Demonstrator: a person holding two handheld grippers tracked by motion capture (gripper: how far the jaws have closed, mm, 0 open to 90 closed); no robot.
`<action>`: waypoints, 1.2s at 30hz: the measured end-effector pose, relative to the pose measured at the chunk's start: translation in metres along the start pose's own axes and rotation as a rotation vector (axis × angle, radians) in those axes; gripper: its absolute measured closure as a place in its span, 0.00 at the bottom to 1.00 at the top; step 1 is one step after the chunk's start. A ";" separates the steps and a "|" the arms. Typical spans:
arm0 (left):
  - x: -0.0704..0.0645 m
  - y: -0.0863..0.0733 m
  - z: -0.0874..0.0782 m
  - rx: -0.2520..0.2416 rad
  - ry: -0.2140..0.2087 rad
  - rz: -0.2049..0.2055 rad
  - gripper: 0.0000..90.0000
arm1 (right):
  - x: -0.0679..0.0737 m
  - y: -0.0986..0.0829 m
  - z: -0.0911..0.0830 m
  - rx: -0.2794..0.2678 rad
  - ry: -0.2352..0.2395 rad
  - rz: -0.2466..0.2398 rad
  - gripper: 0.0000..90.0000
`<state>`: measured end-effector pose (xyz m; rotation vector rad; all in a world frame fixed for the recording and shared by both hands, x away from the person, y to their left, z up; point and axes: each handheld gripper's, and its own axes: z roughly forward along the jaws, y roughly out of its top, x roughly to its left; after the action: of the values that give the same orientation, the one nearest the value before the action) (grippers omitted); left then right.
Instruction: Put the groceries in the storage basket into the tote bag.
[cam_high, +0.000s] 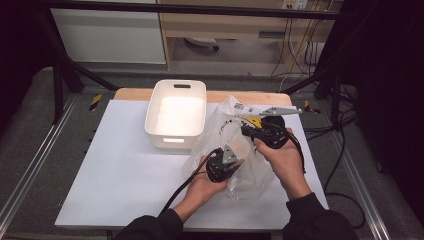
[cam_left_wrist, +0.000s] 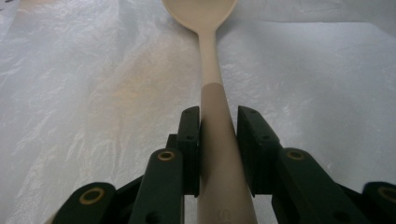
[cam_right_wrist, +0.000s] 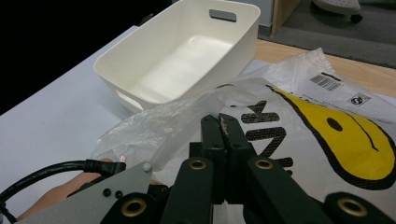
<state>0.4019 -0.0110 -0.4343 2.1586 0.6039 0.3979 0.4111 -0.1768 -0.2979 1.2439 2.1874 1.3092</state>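
Plastic bag pinched by the right claw; left claw grips a wooden spoon inside.

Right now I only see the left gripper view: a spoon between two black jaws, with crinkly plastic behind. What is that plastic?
Observer: The plastic behind your spoon is a clear bag with a yellow smiley face printed on it.
Operator: Who holds the bag?
Observer: The right hand-held gripper is shut on its edge.
Operator: Is anything else there?
Observer: A white bin stands on the table beside the bag, with nothing inside.
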 end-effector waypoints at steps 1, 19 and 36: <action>0.000 0.000 0.001 -0.002 0.001 0.003 0.79 | 0.000 0.000 0.000 0.000 0.000 0.001 1.00; -0.004 0.016 0.012 -0.027 0.041 0.021 0.79 | 0.006 0.006 -0.002 -0.015 0.004 -0.010 1.00; 0.006 0.001 0.040 0.030 0.078 0.018 0.79 | 0.000 0.000 0.001 -0.001 0.002 0.000 1.00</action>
<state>0.4258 -0.0339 -0.4569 2.1859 0.6383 0.4875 0.4113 -0.1761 -0.2984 1.2423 2.1885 1.3116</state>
